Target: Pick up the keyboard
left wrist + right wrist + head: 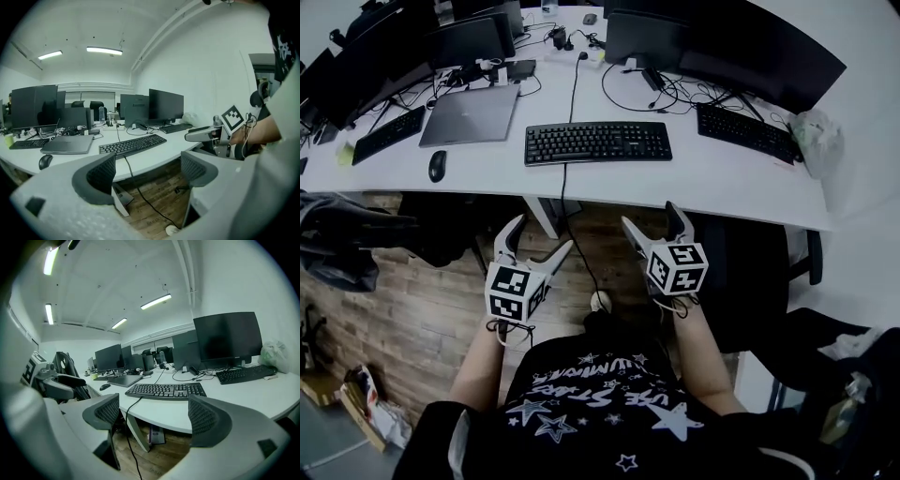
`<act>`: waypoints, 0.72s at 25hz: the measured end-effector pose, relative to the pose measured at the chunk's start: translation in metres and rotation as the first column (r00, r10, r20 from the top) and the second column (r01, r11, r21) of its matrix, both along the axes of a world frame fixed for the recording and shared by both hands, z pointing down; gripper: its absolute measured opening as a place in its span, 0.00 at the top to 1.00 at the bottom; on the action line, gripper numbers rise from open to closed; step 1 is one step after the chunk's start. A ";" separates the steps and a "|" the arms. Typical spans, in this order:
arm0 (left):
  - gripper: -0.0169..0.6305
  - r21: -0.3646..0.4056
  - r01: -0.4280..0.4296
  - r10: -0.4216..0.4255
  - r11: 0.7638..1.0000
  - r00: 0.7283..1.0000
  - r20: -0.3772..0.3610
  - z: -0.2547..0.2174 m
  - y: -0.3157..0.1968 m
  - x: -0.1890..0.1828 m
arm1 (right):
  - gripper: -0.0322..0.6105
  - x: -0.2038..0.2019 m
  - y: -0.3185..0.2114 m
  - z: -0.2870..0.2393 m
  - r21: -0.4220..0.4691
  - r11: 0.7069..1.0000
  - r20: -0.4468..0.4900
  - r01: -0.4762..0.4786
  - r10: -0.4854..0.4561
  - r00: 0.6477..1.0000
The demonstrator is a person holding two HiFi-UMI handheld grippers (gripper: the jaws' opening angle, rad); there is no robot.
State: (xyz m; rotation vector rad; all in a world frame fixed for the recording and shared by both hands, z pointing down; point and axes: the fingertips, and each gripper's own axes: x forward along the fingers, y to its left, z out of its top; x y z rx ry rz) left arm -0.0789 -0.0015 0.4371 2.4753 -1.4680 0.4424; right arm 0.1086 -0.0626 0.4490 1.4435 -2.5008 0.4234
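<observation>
**Keyboard on desk, both grippers open and short of it**

The black full-size wired keyboard (598, 142) lies flat near the middle of the white desk (712, 183), long side parallel to the front edge and set slightly back from it. There's bare desktop on both short ends and along the front.

Its black cable (565, 192) comes over the front edge and drops to the wood-plank floor (431, 300).

My left gripper (542, 234) and right gripper (652, 217) sit below the desk edge, over the floor, well apart from the keyboard. In both gripper views the jaws stand wide apart with nothing between the pads, only the desk edge and floor showing beyond them.

To the left of the keyboard are a black mouse (437, 165) and a closed grey laptop (471, 114). To the right is a second black keyboard (745, 131), with a crumpled clear plastic bag (816, 141) past it.

Dark monitors (722, 47) and tangled cables line the back. The far-left desk end is cut off and too dark for me to read.
</observation>
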 end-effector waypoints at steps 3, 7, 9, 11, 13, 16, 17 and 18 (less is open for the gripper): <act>0.31 -0.004 0.014 -0.014 1.000 1.000 0.009 0.001 -0.030 0.010 | 0.27 0.007 -0.031 0.003 -0.005 1.000 -0.008 0.023 -0.023 1.000; 0.31 -0.022 0.038 -0.037 0.999 0.999 0.026 0.007 -0.063 0.018 | 0.27 0.010 -0.064 0.011 -0.026 0.996 -0.030 0.090 -0.091 0.995; 0.31 -0.041 0.041 -0.040 0.998 0.999 0.035 0.012 -0.075 0.021 | 0.27 0.003 -0.073 0.020 -0.067 0.981 -0.046 0.180 -0.183 0.982; 0.31 -0.059 0.046 -0.043 0.997 0.998 0.045 0.016 -0.083 0.023 | 0.27 -0.005 -0.079 0.030 -0.109 0.958 -0.078 0.264 -0.273 0.959; 0.31 -0.077 0.054 -0.050 0.996 0.997 0.053 0.019 -0.089 0.021 | 0.27 -0.010 -0.087 0.038 -0.129 0.942 -0.153 0.310 -0.328 0.932; 0.31 -0.098 0.063 -0.056 0.993 0.996 0.073 0.022 -0.095 0.010 | 0.27 -0.017 -0.099 0.049 -0.150 0.922 -0.296 0.358 -0.387 0.873; 0.31 -0.099 0.067 -0.058 0.993 0.995 0.085 0.023 -0.098 0.005 | 0.27 -0.019 -0.104 0.053 -0.159 0.913 -0.337 0.376 -0.408 0.848; 0.31 -0.099 0.069 -0.059 0.993 0.994 0.096 0.025 -0.102 0.001 | 0.27 -0.021 -0.109 0.057 -0.168 0.904 -0.374 0.393 -0.427 0.823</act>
